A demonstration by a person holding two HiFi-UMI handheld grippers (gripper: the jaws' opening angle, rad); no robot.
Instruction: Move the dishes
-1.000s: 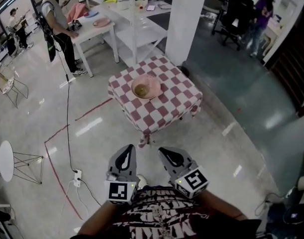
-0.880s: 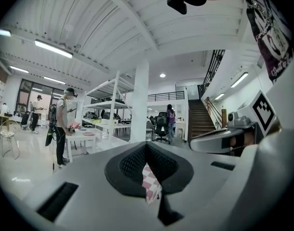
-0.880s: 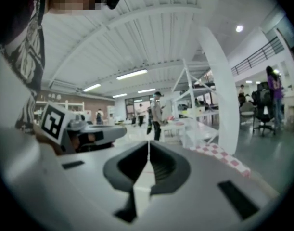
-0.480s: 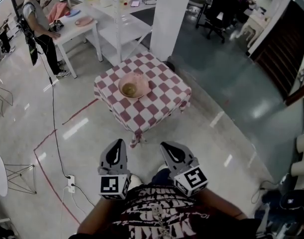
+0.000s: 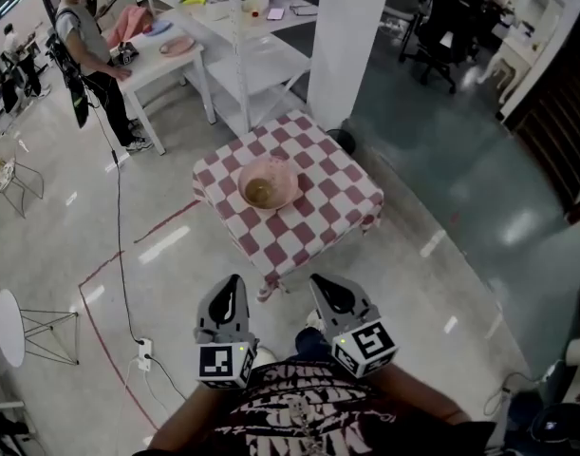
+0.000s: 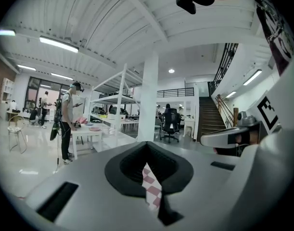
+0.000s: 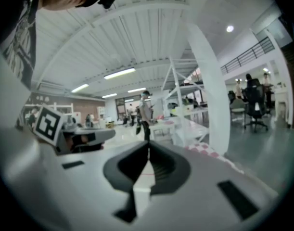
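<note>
A pink dish [image 5: 268, 182] with a darker bowl-like centre sits on a small table with a red and white checked cloth [image 5: 308, 218] in the head view. Both grippers hang close to my body, well short of the table. My left gripper [image 5: 230, 295] is shut and empty, pointing at the table's near corner. My right gripper [image 5: 327, 292] is also shut with nothing in it. In the left gripper view a strip of the checked cloth [image 6: 151, 184] shows past the closed jaws. In the right gripper view the cloth [image 7: 209, 152] lies to the right.
A white pillar [image 5: 350, 36] stands just behind the table. White tables and shelving [image 5: 223, 41] with more pink dishes [image 5: 177, 45] lie at the back left, where a person [image 5: 85, 41] stands. A cable and power strip [image 5: 143, 353] lie on the floor at left.
The checked table has shifted in the head view as I move over the floor towards it. Both grippers stay shut in front of my body.
</note>
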